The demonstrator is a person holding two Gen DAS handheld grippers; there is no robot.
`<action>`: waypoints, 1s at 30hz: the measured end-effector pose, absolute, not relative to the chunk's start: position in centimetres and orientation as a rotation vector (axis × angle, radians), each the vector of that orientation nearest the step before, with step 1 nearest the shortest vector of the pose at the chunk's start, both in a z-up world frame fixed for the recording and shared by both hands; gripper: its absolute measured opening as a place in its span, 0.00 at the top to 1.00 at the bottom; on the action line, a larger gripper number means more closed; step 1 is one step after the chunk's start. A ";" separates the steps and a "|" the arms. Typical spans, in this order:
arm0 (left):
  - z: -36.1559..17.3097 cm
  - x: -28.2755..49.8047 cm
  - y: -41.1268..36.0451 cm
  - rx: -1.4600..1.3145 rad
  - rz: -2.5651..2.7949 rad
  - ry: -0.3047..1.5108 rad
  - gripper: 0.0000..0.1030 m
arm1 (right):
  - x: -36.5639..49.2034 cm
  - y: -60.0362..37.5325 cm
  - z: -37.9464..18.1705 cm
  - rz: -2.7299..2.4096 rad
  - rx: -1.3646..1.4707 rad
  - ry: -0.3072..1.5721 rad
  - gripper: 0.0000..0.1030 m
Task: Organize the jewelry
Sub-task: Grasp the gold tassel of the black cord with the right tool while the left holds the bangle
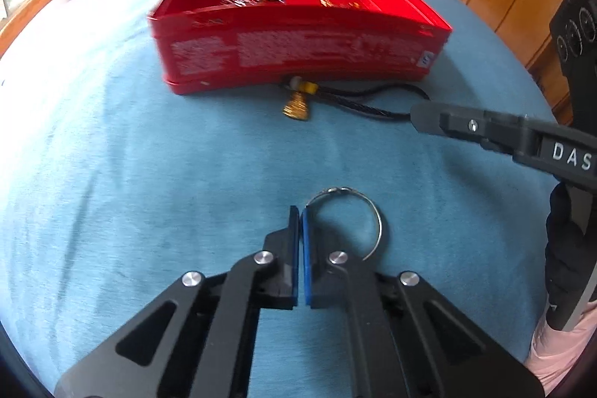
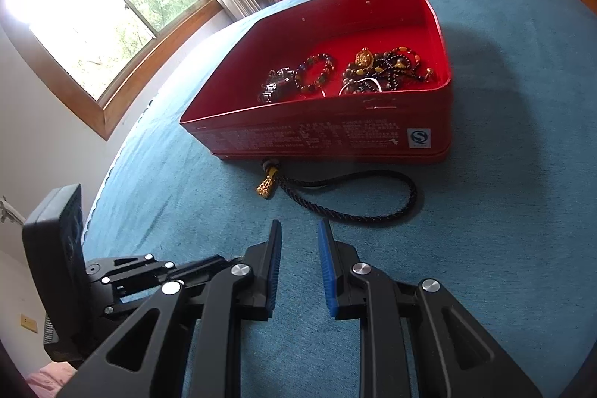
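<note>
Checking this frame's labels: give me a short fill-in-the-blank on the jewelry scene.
The beaded bracelets lie inside the ___ tin.
The jaws of the left gripper are ___.
The right gripper holds ___.
The silver bangle rests on the ___ cloth.
Missing: red; shut; nothing; blue.
</note>
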State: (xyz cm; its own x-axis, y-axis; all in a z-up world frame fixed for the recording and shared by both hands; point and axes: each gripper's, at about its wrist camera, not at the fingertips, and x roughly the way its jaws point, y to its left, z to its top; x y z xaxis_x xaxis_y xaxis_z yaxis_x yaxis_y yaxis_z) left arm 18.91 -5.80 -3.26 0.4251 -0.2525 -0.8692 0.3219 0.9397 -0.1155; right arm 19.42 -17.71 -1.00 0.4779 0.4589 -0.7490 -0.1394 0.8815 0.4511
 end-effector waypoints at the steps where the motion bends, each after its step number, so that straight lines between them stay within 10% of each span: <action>1: -3.1 19.2 -5.2 0.066 -0.345 1.068 1.00 | 19.7 -17.3 -1.0 0.381 0.350 1.017 0.80; 30: -2.6 25.5 0.3 -0.062 -0.210 1.055 1.00 | 25.9 -11.2 -3.3 0.297 0.322 1.124 0.79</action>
State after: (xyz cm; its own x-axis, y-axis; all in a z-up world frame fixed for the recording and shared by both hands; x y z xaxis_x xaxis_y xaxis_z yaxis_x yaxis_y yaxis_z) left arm 25.49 0.29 -2.58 0.4752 -0.2011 -0.8566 0.1421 0.9783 -0.1508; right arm 25.94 -11.21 -3.34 0.4017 0.3903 -0.8284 -0.0703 0.9151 0.3971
